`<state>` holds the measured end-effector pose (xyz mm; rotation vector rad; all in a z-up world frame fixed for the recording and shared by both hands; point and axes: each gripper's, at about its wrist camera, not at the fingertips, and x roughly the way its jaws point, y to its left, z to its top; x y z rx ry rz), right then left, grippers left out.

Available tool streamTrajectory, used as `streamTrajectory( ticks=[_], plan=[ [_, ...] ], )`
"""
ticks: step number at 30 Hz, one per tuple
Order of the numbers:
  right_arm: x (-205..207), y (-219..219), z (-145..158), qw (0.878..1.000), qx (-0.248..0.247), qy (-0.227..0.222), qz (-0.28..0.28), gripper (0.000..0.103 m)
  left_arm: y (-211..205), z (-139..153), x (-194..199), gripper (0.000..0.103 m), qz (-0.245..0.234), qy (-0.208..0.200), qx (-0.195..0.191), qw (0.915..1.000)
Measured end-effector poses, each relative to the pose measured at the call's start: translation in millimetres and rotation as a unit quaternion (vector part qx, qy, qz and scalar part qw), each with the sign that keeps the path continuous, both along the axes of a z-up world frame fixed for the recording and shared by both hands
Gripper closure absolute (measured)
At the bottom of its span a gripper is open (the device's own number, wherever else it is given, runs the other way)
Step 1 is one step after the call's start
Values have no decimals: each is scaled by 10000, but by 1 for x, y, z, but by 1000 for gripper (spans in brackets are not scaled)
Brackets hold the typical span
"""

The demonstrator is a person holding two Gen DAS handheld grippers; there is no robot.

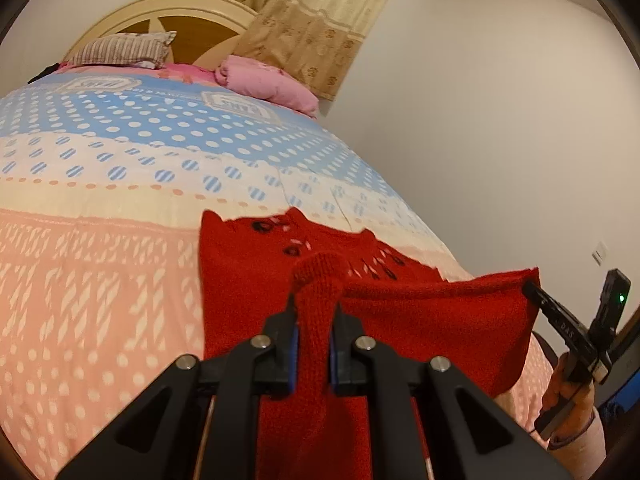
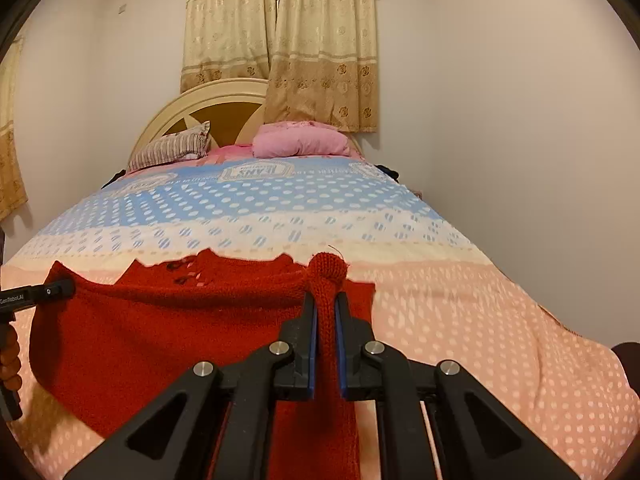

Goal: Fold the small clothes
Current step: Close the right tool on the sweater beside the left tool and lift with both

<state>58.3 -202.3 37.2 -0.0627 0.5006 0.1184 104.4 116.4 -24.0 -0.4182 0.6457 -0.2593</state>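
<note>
Near the foot edge of the bed, on its dotted bedspread, a red knitted sweater was held up by two claws, its far part with dark buttons lying flat on the pink band of the cover. Toward the left side, the left claw was closed on a bunched edge of the knit, which rose between the blue pads as a narrow ridge with a rounded top; seen from the right wrist, this claw entered from the left border, gripping the sweater's left corner. Between the two grips the red fabric hung as a sagging fold, lifted off the cover. Toward the right, the right claw was likewise clamped on a pinched ridge of knit; from the left wrist it appeared as a dark tool biting the sweater's right corner, with a hand below it. Far off at the head edge, a striped pillow lay left and a pink bundle of bedding right, before a cream headboard and beige curtains.
</note>
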Motion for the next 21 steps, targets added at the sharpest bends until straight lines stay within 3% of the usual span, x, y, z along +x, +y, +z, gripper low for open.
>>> streamTrajectory(
  ticks=[13, 21],
  plan=[
    [90, 18, -5, 9990, -347, -17, -286, 96, 6, 8, 82, 92, 223, 44, 124, 9997],
    [167, 24, -24, 9973, -409, 142, -600, 96, 7, -11, 145, 92, 469, 298, 231, 9982]
  ],
)
